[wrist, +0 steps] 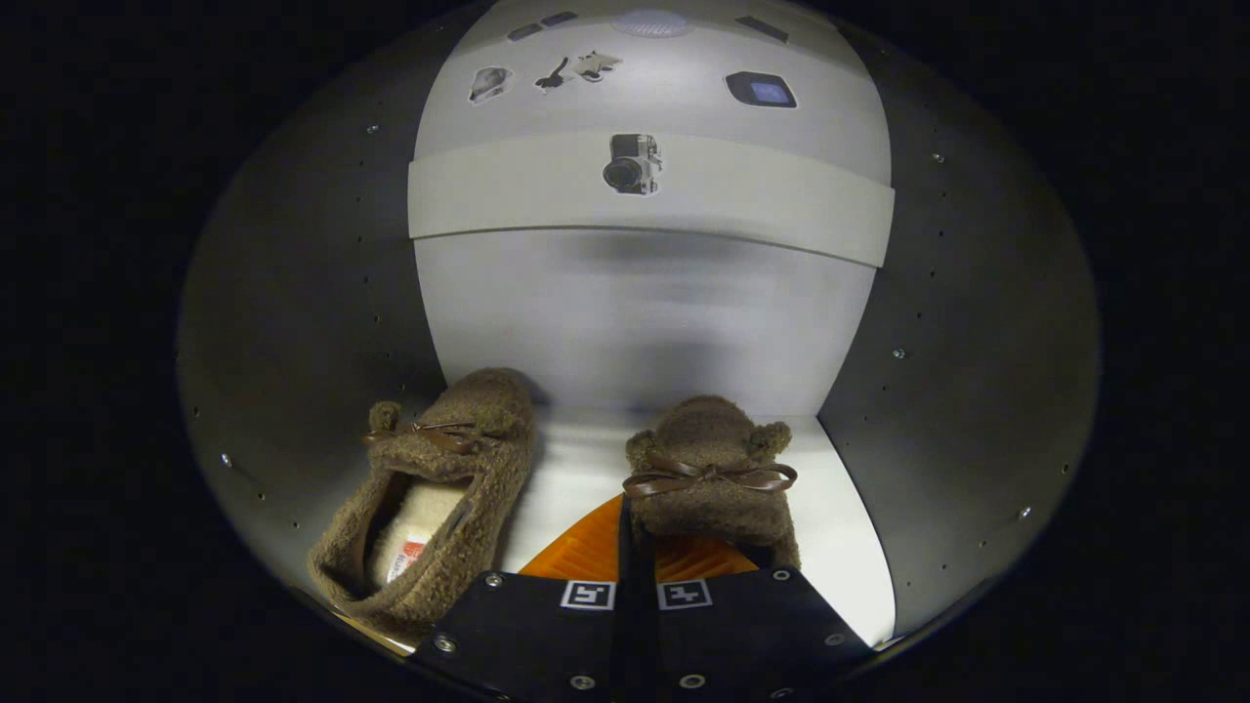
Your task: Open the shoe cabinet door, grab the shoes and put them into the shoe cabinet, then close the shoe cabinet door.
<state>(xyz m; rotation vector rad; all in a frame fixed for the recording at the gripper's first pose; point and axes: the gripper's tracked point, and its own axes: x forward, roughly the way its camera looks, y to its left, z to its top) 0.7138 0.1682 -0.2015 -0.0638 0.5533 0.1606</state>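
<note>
I am looking into the open shoe cabinet, with its pale back wall ahead. Two brown fuzzy slippers with small bows are on its white floor. The left slipper lies free beside the left wall, toe toward the back, its cream lining showing. The right slipper sits just ahead of my fingers, toe also toward the back. My gripper is shut on the right slipper, pinching a thin dark strip of its heel rim between the two fingers. That slipper's heel is hidden behind the fingers.
A white shelf with a camera sticker crosses the cabinet above the slippers, and more stickers sit on the back panel over it. Grey side walls with rows of small holes close in on both sides.
</note>
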